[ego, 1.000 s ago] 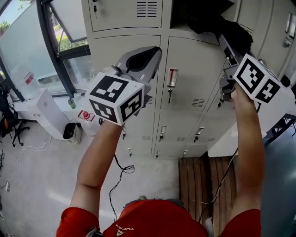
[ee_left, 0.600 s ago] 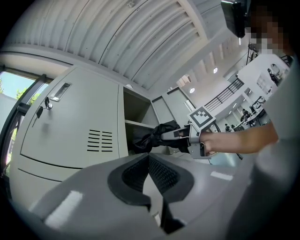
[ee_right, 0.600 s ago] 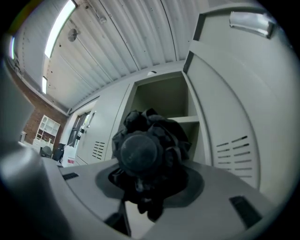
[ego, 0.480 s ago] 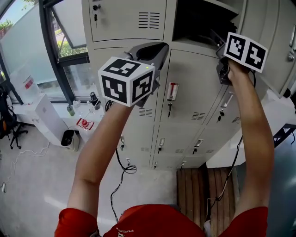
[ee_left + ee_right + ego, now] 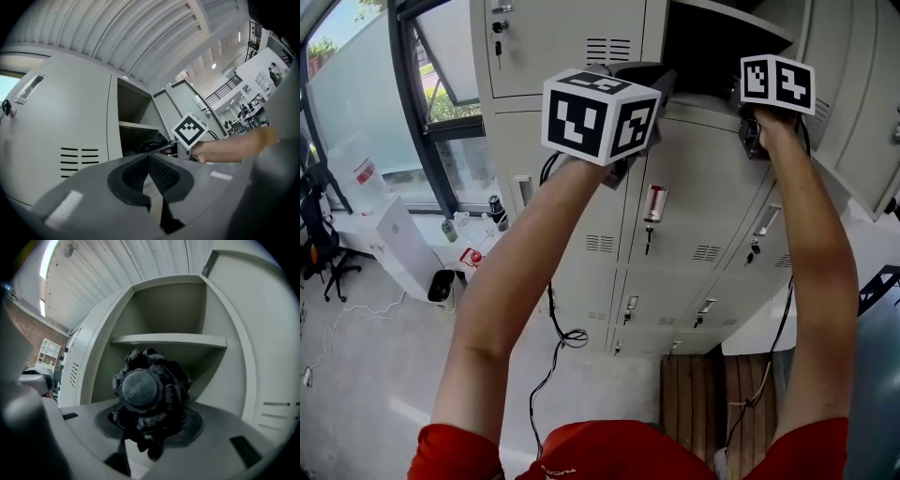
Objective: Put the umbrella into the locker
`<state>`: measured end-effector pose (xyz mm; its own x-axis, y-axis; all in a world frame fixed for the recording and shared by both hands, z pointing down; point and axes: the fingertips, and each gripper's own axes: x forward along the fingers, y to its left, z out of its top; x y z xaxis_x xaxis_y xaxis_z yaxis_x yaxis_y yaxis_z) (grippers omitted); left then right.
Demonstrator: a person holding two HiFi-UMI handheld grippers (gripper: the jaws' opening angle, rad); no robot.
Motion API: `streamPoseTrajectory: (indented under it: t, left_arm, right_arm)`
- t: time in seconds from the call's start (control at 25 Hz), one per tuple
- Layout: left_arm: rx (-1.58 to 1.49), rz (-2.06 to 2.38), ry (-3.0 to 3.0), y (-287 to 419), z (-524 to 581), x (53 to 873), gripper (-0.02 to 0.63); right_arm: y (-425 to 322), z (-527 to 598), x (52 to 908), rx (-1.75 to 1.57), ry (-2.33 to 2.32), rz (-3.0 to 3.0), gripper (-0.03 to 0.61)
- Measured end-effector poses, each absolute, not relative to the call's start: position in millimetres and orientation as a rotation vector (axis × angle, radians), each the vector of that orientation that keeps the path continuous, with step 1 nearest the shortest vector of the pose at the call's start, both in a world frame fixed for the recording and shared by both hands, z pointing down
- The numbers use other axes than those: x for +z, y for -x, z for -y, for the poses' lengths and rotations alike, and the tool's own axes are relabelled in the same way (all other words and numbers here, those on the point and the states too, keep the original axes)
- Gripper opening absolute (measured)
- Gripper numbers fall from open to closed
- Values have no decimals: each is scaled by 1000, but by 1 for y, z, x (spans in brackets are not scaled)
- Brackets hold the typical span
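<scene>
The black folded umbrella (image 5: 143, 394) points end-on into the open upper locker compartment (image 5: 164, 315), below its inner shelf (image 5: 168, 339). My right gripper (image 5: 150, 423) is shut on it. In the head view the right gripper (image 5: 742, 94) reaches into the dark locker opening (image 5: 712, 47), and the umbrella is hidden there. The left gripper view shows the umbrella (image 5: 152, 140) inside the compartment beside the right gripper's marker cube (image 5: 190, 130). My left gripper (image 5: 661, 82) is raised just left of the opening, its jaws shut with nothing between them (image 5: 149, 158).
The compartment's door (image 5: 853, 103) stands open on the right. Closed locker doors below carry keys, one with a red tag (image 5: 654, 202). A window (image 5: 356, 103) is at the left, a cable (image 5: 558, 347) trails on the floor, and wooden boards (image 5: 722, 394) lie below the lockers.
Both arms have risen and moved toward the lockers. The right gripper has carried the umbrella from in front of the open door into the compartment's mouth. The left gripper came up beside it.
</scene>
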<state>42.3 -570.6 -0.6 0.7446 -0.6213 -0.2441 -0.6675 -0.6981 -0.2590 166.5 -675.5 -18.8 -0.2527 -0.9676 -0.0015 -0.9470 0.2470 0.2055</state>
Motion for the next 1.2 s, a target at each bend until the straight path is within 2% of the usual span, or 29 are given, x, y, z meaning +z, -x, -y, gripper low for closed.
streamPoseTrajectory:
  t: [0.32,0.8,1.0,1.2]
  left_arm:
    - [162,-985,2650,-67,592,2,5]
    - [86,-994,2641,-63,602,19,5]
    - [58,-1002,2637,-60,601,25,5]
    - [47,-1018,2641,-60,601,33,5]
  right_arm:
    - [-154,704,-8,-198,-1726,2308,176]
    - [-159,741,23,-22,-1534,2206,223]
    - [-159,745,49,62,-1423,2109,285]
    - [-160,736,49,51,-1401,2103,297]
